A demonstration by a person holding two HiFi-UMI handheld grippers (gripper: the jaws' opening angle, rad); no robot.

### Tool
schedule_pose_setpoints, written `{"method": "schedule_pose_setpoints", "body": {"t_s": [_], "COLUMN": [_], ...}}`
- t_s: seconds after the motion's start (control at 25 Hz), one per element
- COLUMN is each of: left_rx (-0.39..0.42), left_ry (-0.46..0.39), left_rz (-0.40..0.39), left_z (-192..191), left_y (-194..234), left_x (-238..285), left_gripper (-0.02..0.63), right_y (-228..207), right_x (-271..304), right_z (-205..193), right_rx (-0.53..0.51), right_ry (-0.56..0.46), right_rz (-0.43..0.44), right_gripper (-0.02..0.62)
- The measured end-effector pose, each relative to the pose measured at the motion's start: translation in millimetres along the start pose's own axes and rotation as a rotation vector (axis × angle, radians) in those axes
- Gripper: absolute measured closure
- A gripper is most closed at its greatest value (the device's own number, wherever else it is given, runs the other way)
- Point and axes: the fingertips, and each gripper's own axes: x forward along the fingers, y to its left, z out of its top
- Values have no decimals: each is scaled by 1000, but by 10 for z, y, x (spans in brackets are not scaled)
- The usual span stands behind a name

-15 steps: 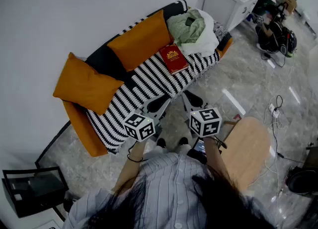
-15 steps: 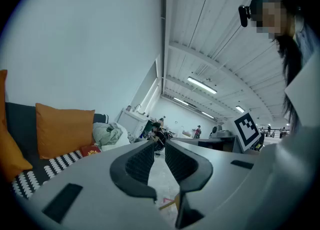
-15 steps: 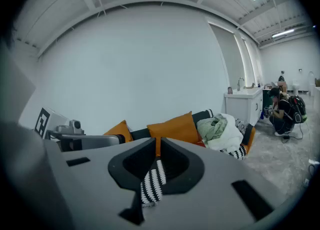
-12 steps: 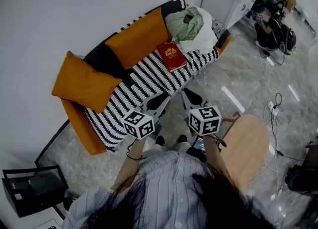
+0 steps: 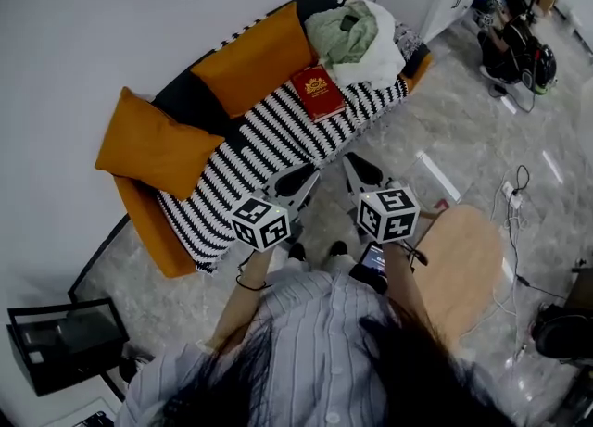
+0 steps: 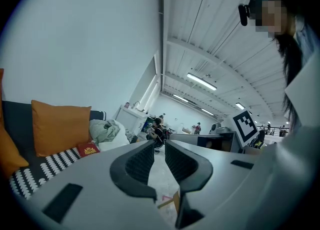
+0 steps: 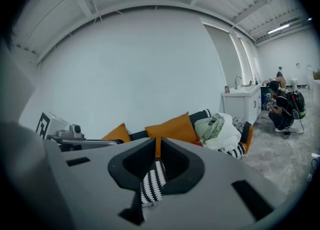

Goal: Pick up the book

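The book (image 5: pixel 318 92) is a red hardback with a gold emblem on its cover. It lies flat and face up on the striped sofa cover (image 5: pixel 269 143), toward the right end of the seat as the head view shows it. It sits just in front of the orange back cushion (image 5: pixel 262 69) and close beside the heap of pale clothes (image 5: pixel 357 36), set back a little from the seat's front edge. By its look it should handle as a stiff, flat slab of moderate weight. It is not fragile, but its smooth boards may slide between hard pads, and its pages could fan open if only one board is caught. The soft seat under it will likely give, so a jaw could be pressed down beside an edge and slid beneath. The best hold seems to be the free edge or corner facing the person, away from the clothes, with one jaw under and one on top and a deep bite across the whole thickness. Which edge carries the spine cannot be told from here. The left gripper (image 5: pixel 298 178) and the right gripper (image 5: pixel 359 168) hang side by side in front of the person, over the grey floor (image 5: pixel 463 138) before the sofa and well apart from the book. Each has its jaws drawn together with nothing between them, so either must open wide before it can take the cover
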Motion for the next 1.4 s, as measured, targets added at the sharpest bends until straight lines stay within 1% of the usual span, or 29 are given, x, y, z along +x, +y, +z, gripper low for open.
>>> {"method": "schedule_pose_setpoints", "body": {"t_s": [0.2,0.52,0.64,0.8,1.12,1.28,1.4], "left_rx": [2,-18,-32,-30,-44,-60,-70], "left_ry": [12,19,24,51,67,56,50], "left_rz": [7,56,47,49,94,97,88], "left_z": [-27,-204,-331,-428,-445,-409,-367], "left_y": [-47,-101,-233,-325,-180,17,162], "left_x": [123,347,401,468,446,511,632], "left_gripper": [548,549,548,548,549,548,548], "right_y": [-115,-343,-431,-504,-533,-572,-696], "right_x": [-35,-161,-227,-238,-46,111,239], "right_z": [-24,-180,-257,-297,-380,-345,-275], "right_rx": [5,-5,-17,-1,37,17,6], "right_ry": [0,30,45,52,73,78,77], "right_rz": [15,51,58,74,107,106,88], "right_gripper": [552,552,552,552,552,552,552]}}
